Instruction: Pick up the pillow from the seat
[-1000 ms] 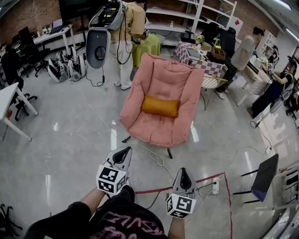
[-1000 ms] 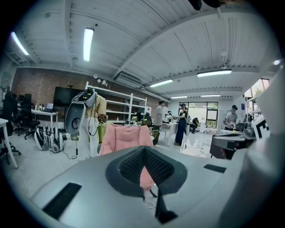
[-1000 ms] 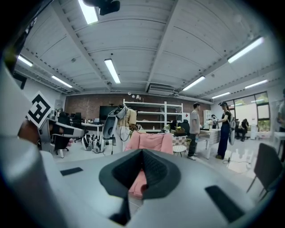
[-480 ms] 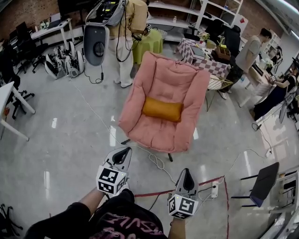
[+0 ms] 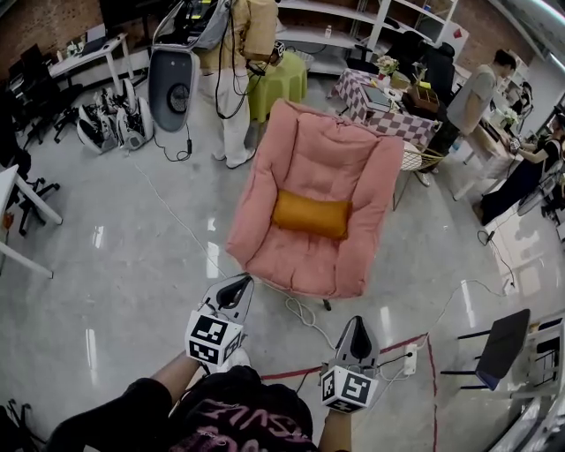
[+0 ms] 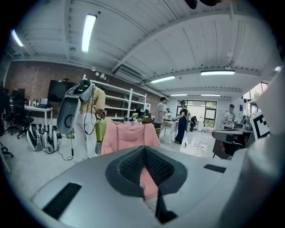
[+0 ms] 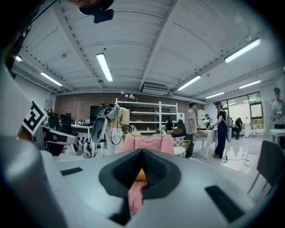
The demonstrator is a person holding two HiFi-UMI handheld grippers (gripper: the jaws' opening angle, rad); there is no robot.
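Both grippers have moved closer to the chair (image 5: pixel 331 154). The left gripper (image 5: pixel 239 282) and right gripper (image 5: pixel 356 324) point forward side by side, jaws clenched empty; the pillow (image 5: pixel 311 214) lies on the seat (image 5: pixel 300 261) well ahead.

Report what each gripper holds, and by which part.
Nothing. The left gripper and right gripper are shut and empty; the pillow lies untouched on the chair.

Glossy grey floor (image 5: pixel 132 252) spreads before the checkered table (image 5: pixel 393 119); white shelving (image 5: pixel 322 37) stands behind it, brick wall (image 5: pixel 44 22) far left, strip lights (image 6: pixel 88 31) overhead.
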